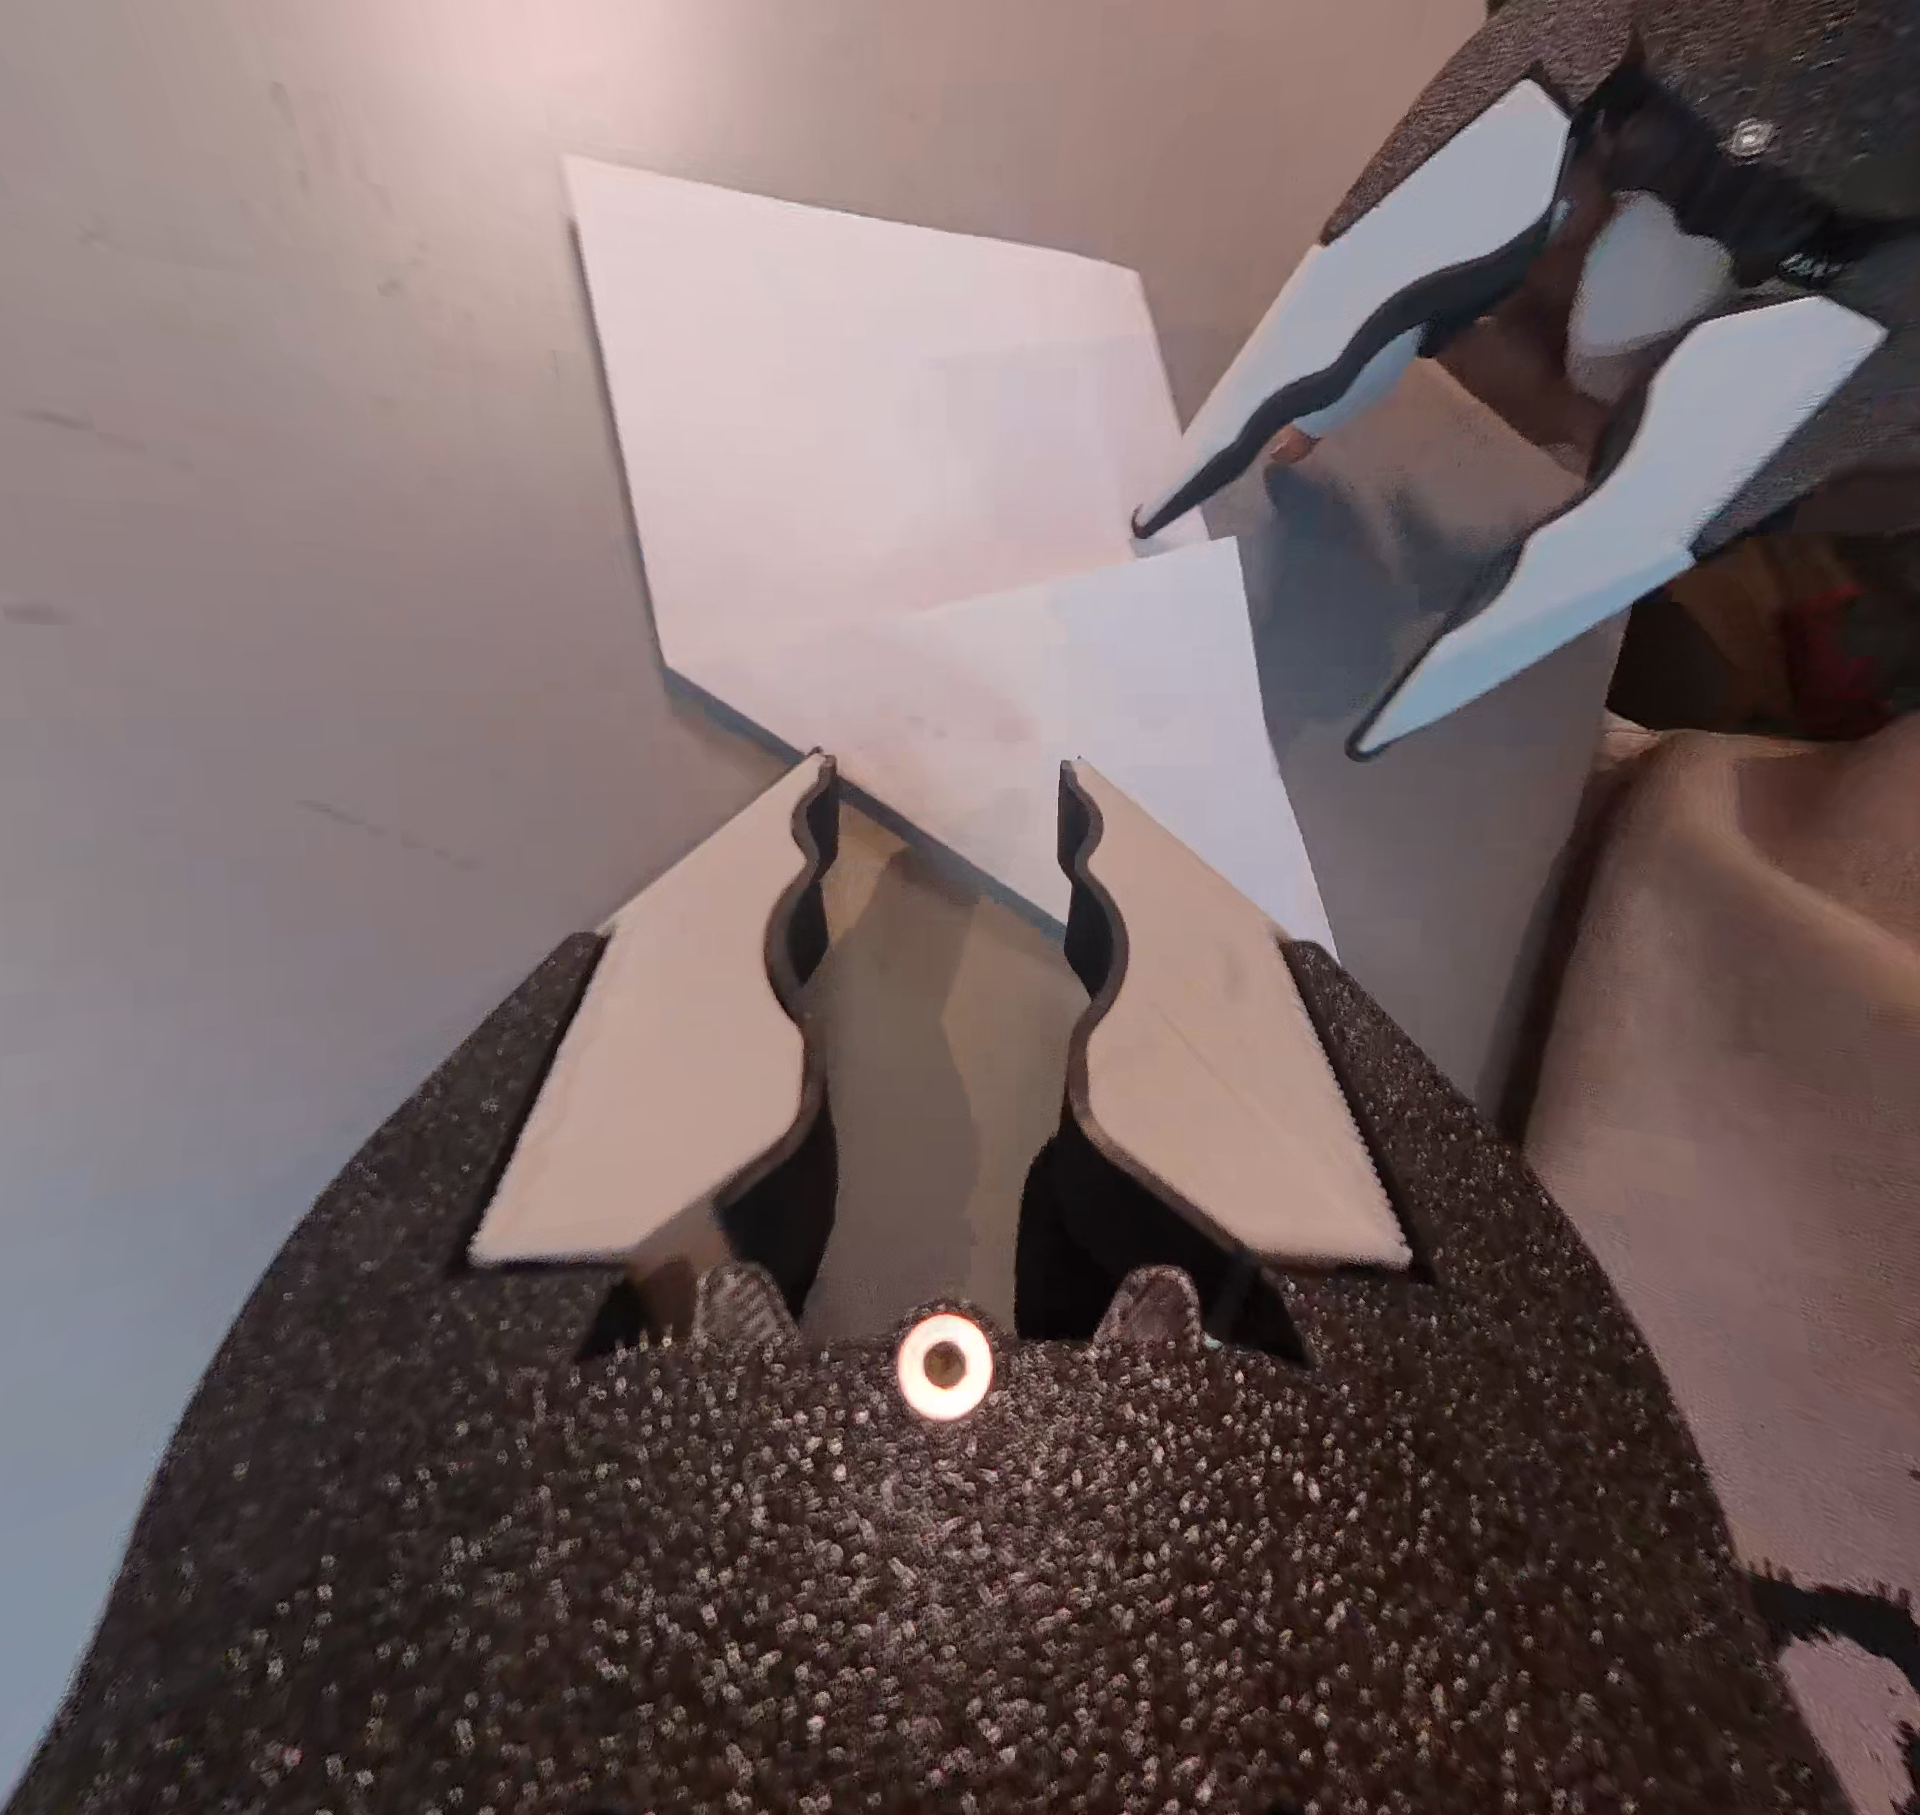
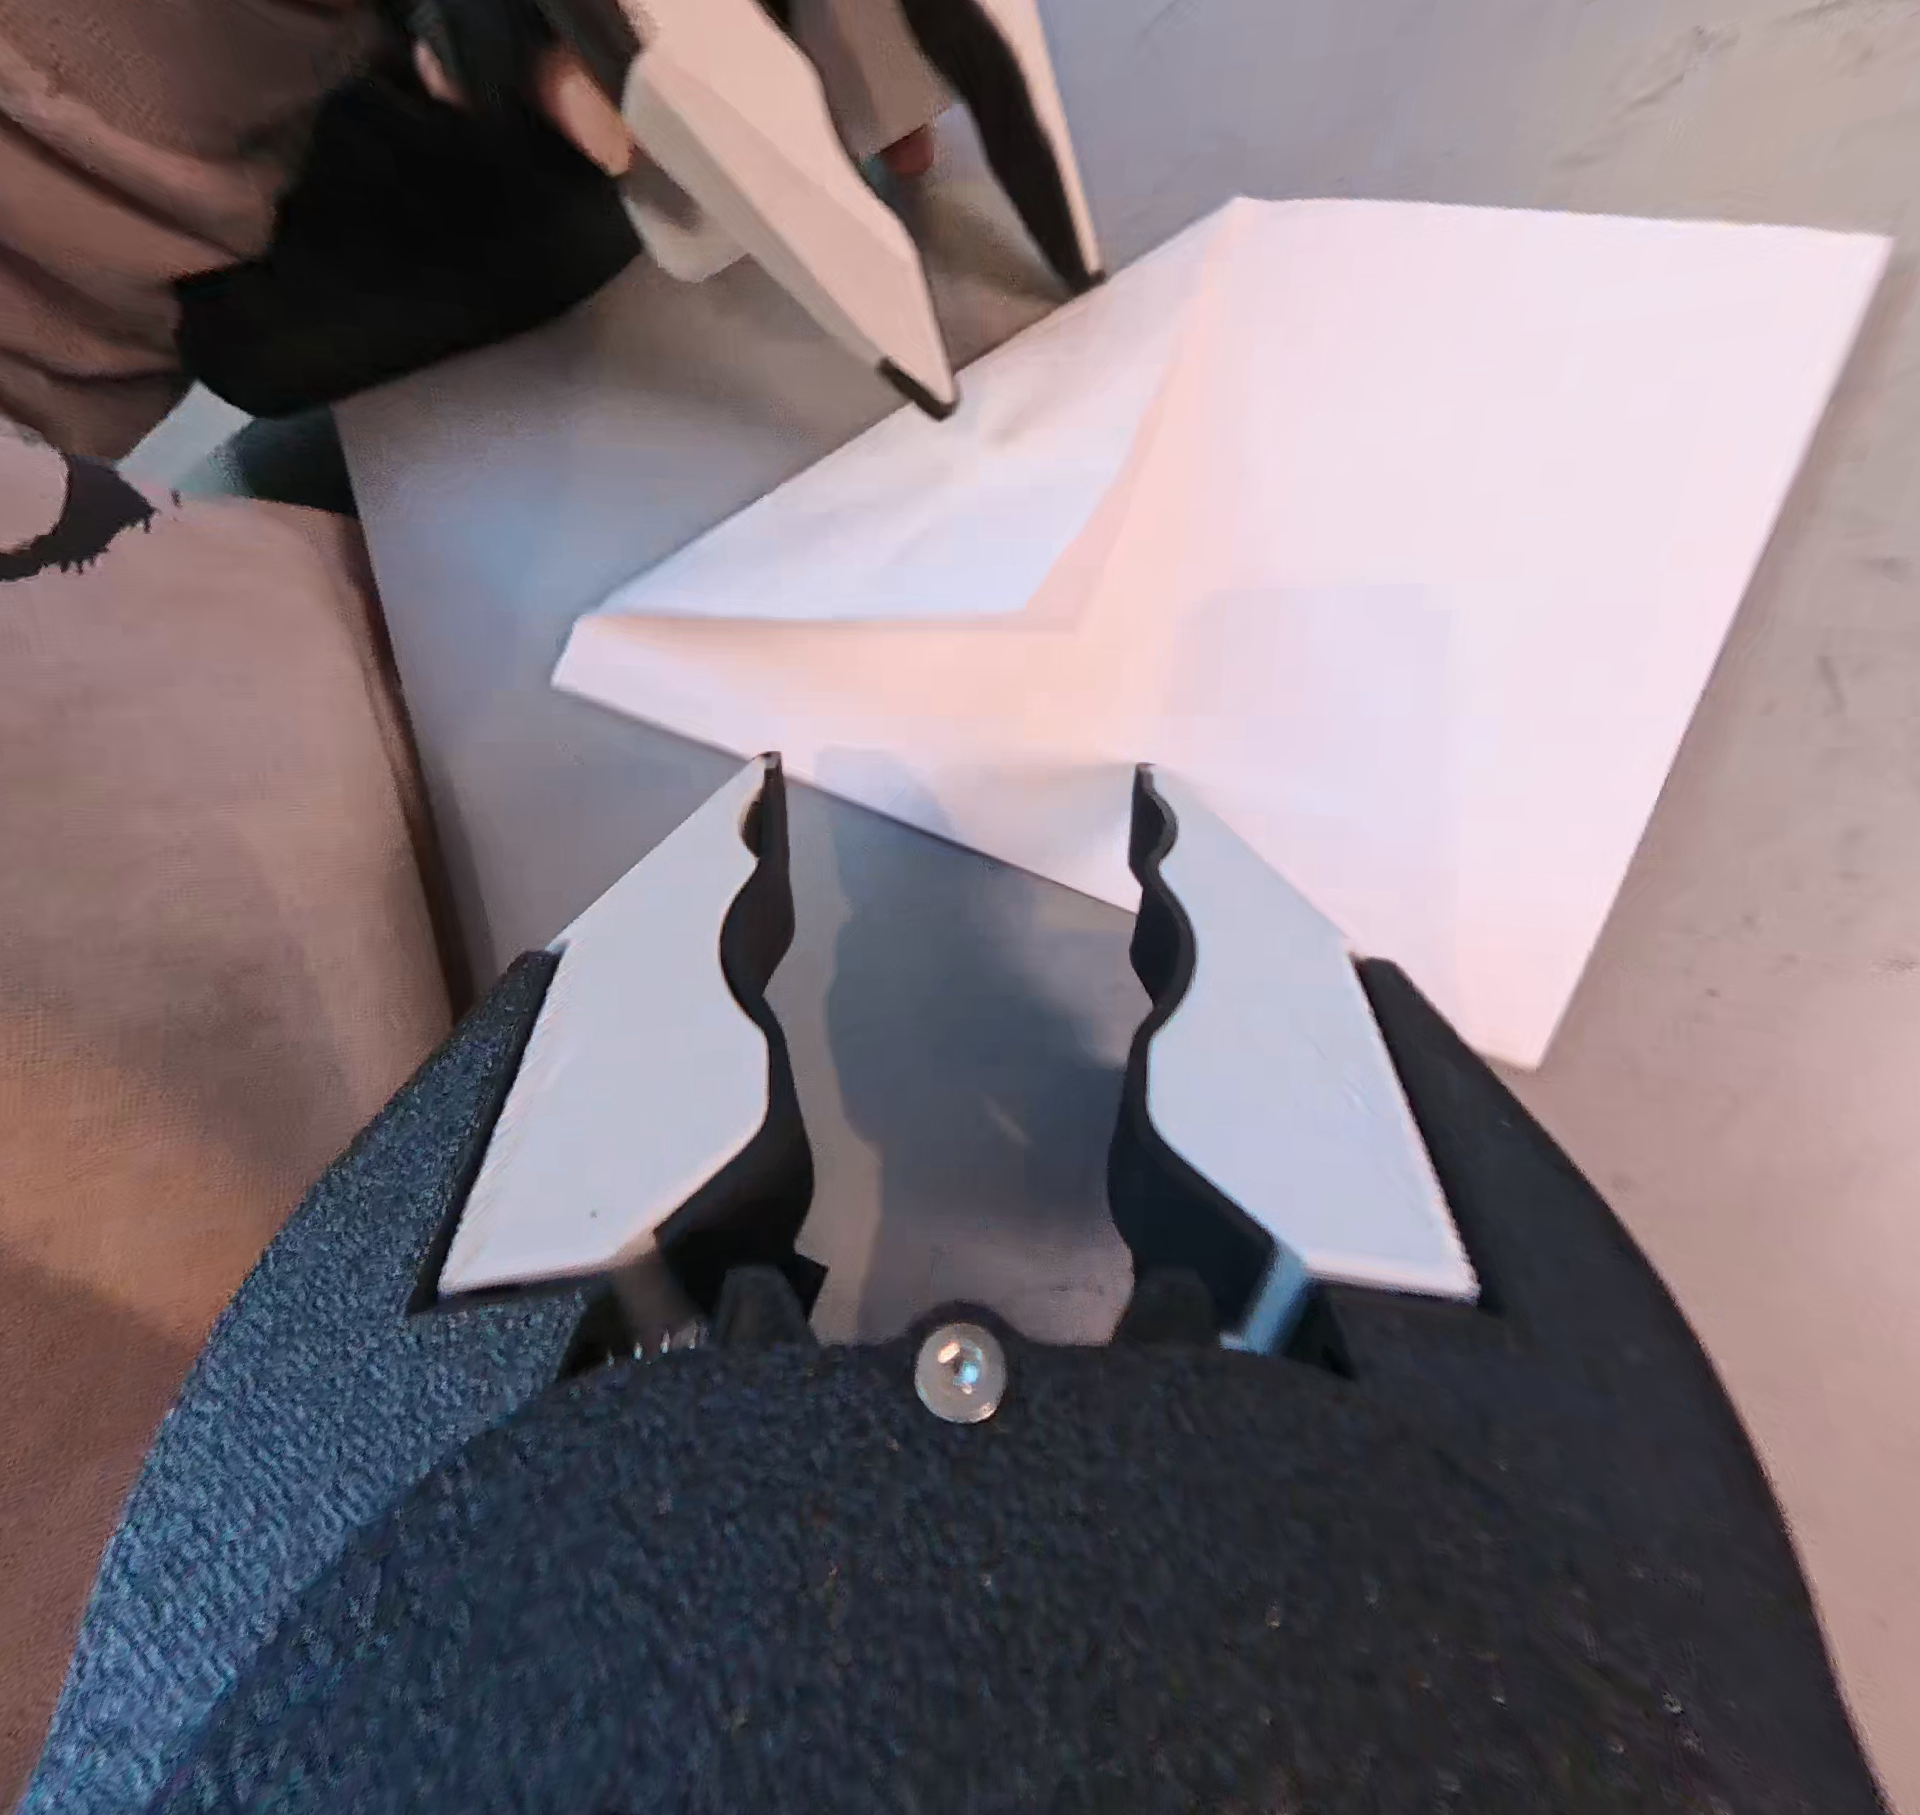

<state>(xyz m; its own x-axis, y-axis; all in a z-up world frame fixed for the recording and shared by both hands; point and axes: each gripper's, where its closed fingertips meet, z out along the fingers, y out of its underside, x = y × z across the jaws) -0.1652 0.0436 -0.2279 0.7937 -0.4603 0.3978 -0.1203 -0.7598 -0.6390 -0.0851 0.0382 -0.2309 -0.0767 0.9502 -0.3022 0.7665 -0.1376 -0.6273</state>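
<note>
Flat on the grey table (image 1: 312,415) lies a white sheet of paper (image 1: 873,415), one corner of it folded over onto the sheet as a triangular flap (image 2: 904,518). Just short of the paper's near edge hovers the left gripper (image 1: 945,768), released, jaws spread with nothing between them. Beside the paper's folded corner stands the right gripper (image 2: 956,778), likewise parted and empty; one of its fingertips (image 1: 1148,518) rests at the paper's edge. Beyond the table's edge, away from the paper, shows beige cloth (image 2: 187,778).
</note>
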